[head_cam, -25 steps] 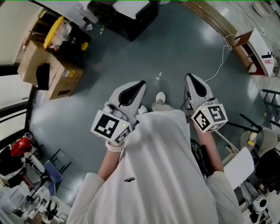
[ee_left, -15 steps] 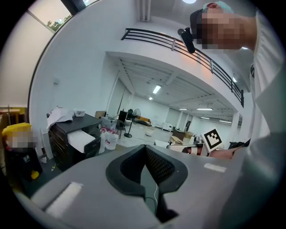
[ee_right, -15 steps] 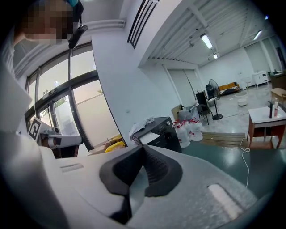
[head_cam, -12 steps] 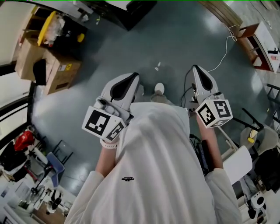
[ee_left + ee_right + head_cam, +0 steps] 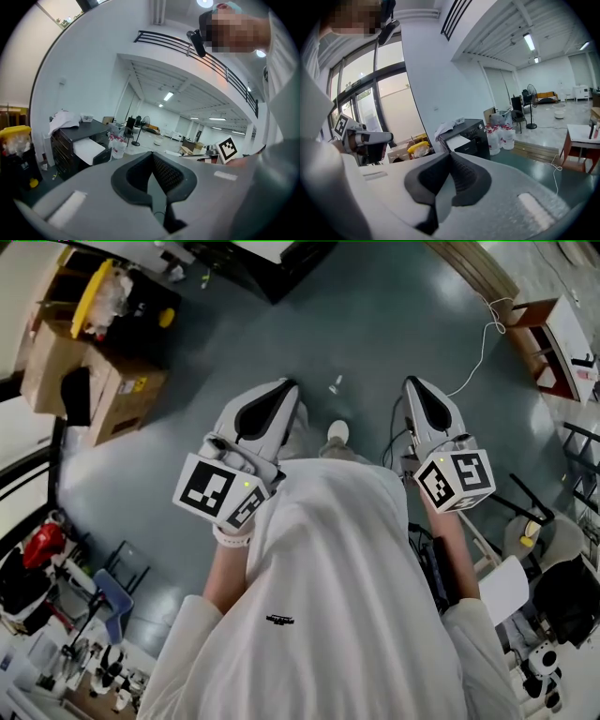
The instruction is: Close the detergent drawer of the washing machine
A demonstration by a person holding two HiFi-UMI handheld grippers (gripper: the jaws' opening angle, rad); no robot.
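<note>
A black washing machine point(image 5: 267, 261) stands at the top edge of the head view, a white part point(image 5: 272, 247) jutting from its front. In the left gripper view the same machine point(image 5: 77, 140) is far off at the left, its white drawer point(image 5: 88, 150) pulled out. It also shows in the right gripper view point(image 5: 471, 136). My left gripper point(image 5: 284, 387) and right gripper point(image 5: 412, 382) are held close to my torso above the grey floor. Both are shut with nothing between the jaws, seen at the left gripper point(image 5: 152, 153) and the right gripper point(image 5: 449, 153).
Cardboard boxes point(image 5: 103, 381) and a yellow-lidded bin point(image 5: 94, 296) stand at the upper left. A white cable point(image 5: 478, 352) runs to a low wooden shelf point(image 5: 553, 343) at the upper right. Bottles point(image 5: 501, 133) stand beside the machine. Chairs and clutter line both lower sides.
Both grippers stay shut in front of my torso. The left one has drifted slightly left and up. The washing machine has slid a little toward the top edge.
</note>
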